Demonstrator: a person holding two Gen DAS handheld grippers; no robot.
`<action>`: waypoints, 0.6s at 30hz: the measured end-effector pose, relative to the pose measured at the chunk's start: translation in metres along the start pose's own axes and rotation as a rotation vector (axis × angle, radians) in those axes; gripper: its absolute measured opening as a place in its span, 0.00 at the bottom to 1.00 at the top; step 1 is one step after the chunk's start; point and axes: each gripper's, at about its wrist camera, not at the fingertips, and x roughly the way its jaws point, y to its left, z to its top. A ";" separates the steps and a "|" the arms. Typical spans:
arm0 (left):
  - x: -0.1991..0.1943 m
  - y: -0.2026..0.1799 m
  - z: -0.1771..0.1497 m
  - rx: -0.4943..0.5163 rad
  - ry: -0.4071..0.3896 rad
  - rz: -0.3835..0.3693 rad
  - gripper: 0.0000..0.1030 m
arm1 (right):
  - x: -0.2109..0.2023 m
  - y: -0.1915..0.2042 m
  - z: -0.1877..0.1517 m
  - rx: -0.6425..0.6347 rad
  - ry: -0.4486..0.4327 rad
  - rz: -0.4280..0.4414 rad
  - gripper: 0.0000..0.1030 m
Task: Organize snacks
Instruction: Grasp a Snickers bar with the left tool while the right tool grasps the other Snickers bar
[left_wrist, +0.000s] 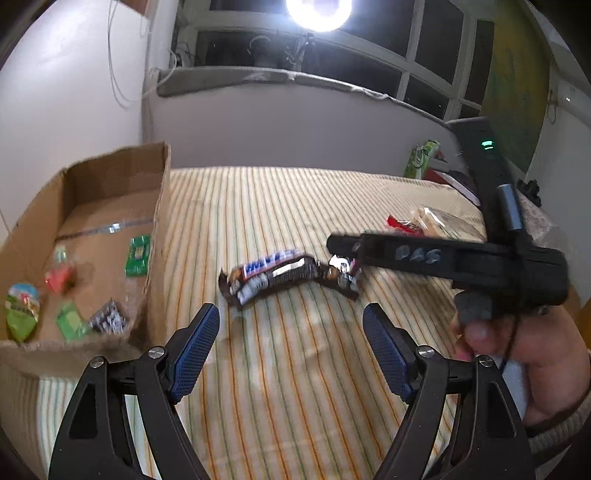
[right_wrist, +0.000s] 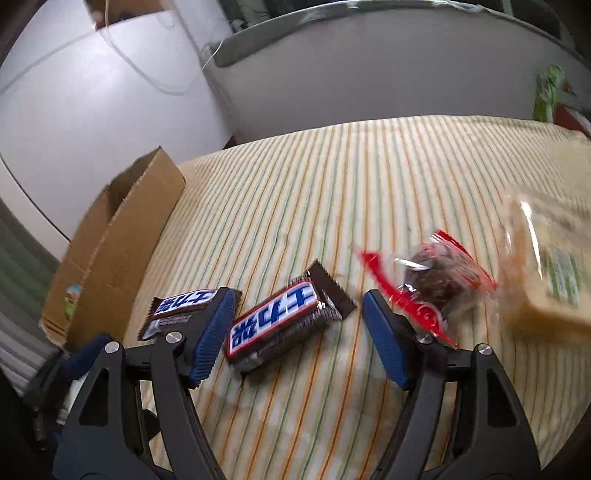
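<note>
Both claws hang open over the striped bed, pads gripping nothing. From the left claw you see inside the box at the left: several small packets, one a green packet. The two bars lie on the cover ahead of it, and the right claw's black body crosses the view, a hand beneath. The right claw shows only the box's outside, but the near bar lies between its pads, untouched, the other bar behind its left pad, a red packet and a pale pack to the right.
</note>
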 end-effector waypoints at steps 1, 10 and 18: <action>0.001 -0.003 0.002 0.011 -0.008 0.024 0.78 | 0.002 0.003 0.001 -0.026 0.009 -0.010 0.72; 0.016 -0.021 0.005 0.083 0.018 0.072 0.78 | -0.018 -0.013 -0.015 -0.131 0.024 0.036 0.49; 0.038 -0.023 0.020 0.112 0.060 0.112 0.78 | -0.048 -0.042 -0.033 -0.213 0.026 0.030 0.48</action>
